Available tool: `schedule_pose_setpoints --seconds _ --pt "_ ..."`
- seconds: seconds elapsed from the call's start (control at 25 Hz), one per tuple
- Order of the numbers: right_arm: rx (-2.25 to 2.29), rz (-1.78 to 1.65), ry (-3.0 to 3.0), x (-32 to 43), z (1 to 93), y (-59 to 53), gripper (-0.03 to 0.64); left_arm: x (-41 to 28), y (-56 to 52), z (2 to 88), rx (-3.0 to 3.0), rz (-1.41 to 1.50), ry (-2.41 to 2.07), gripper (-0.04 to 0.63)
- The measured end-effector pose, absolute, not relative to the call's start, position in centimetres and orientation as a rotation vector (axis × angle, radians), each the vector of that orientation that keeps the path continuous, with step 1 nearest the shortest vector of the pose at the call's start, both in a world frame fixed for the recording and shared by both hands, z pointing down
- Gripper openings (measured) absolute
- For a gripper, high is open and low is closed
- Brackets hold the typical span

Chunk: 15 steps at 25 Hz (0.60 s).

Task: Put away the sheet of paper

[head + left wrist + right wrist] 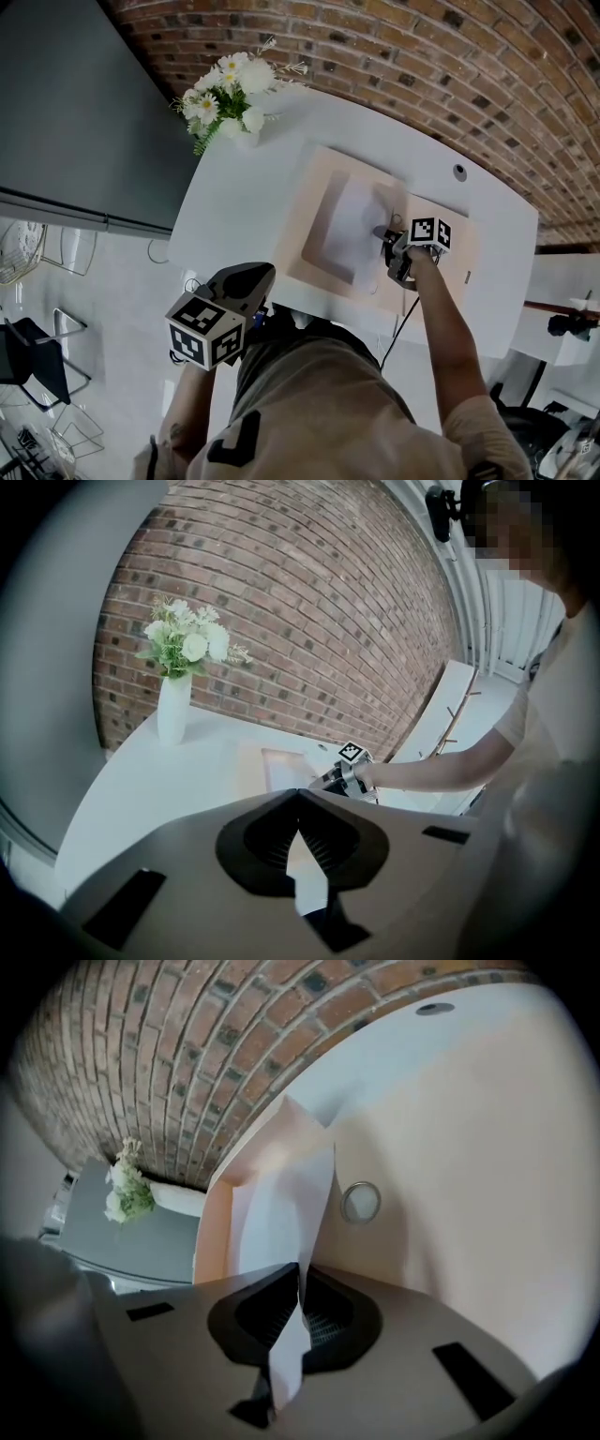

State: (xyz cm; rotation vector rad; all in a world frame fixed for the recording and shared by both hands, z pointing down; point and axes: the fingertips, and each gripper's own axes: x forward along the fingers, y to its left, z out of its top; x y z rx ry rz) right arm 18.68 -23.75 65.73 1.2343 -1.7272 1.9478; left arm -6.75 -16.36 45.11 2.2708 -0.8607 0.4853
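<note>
Your right claw is clamped on the near edge of the paper. The sheet stands edge-up between the jaws and runs straight ahead, its long axis in line with the claw. Farther out, it lies over the open peach folder on the counter, just left of the folder's snap. Your left claw is closed on nothing, back by your body and well apart from the paper. The right is nearer, so laying the sheet flat in the folder looks like its job.

Your right gripper covers the near edge of the sheet of paper; below the sheet, your body hides the desk front.
</note>
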Motion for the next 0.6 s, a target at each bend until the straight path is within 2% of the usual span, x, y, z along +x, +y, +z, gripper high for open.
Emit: schedule_pose_setpoints --seconds 0.2,0.44,0.6 --pt "1.291 2.148 -1.657 18.6 65.9 -23.9 0.025 -6.1 -16.3 45.2 2.275 0.492 -0.826 0.015" --pt "1.111 2.11 -1.766 17.3 64.7 -23.3 0.025 -5.8 -16.4 45.3 2.279 0.504 -0.798 0.015" --pt "1.194 2.036 -1.83 18.2 64.4 -23.8 0.025 -6.1 -16.3 45.6 2.271 0.516 -0.792 0.015"
